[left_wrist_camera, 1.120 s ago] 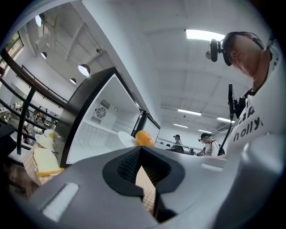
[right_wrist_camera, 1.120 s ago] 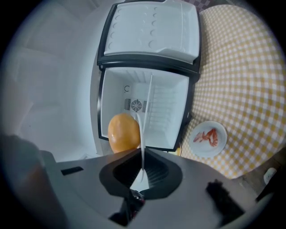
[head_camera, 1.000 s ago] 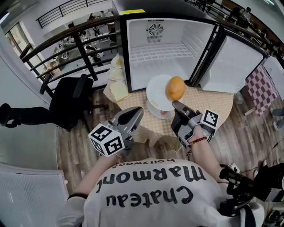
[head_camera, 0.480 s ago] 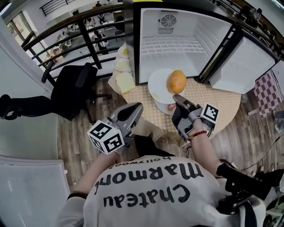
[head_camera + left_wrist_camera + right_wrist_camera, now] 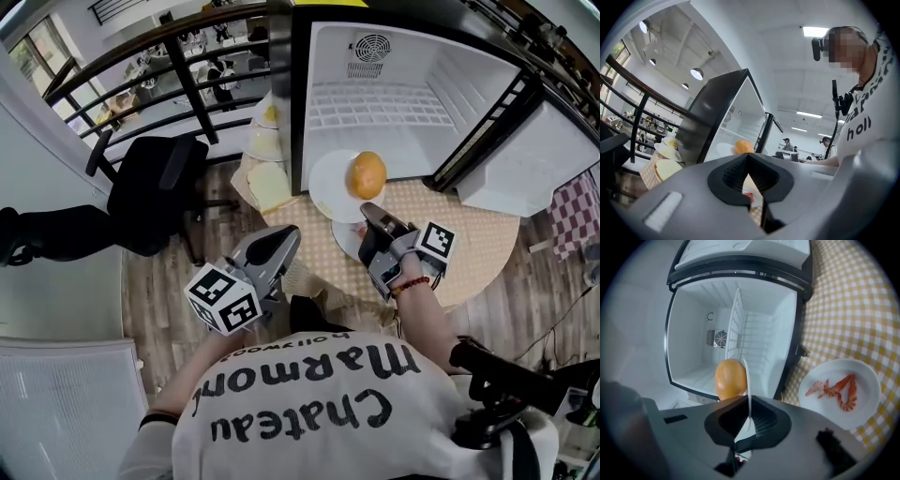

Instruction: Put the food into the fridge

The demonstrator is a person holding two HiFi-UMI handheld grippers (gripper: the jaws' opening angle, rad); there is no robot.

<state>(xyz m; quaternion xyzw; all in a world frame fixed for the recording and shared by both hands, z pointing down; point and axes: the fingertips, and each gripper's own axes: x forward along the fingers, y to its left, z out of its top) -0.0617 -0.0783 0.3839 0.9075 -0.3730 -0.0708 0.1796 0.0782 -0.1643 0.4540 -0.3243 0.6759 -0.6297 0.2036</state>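
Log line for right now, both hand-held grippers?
right hand-held gripper: shut on plate rim | plate: carries orange food, before open fridge | left hand-held gripper: shut, empty

- Bright, even indoor light; round ceiling lamps (image 5: 697, 73) and a strip light (image 5: 816, 31) glare in the left gripper view.
- The white fridge (image 5: 403, 103) interior is nearly blown out.
- Fisheye bending curves the railing (image 5: 187, 84); both gripper views darken at the corners.
- The plate (image 5: 749, 385) rim, close to the lens, is soft.
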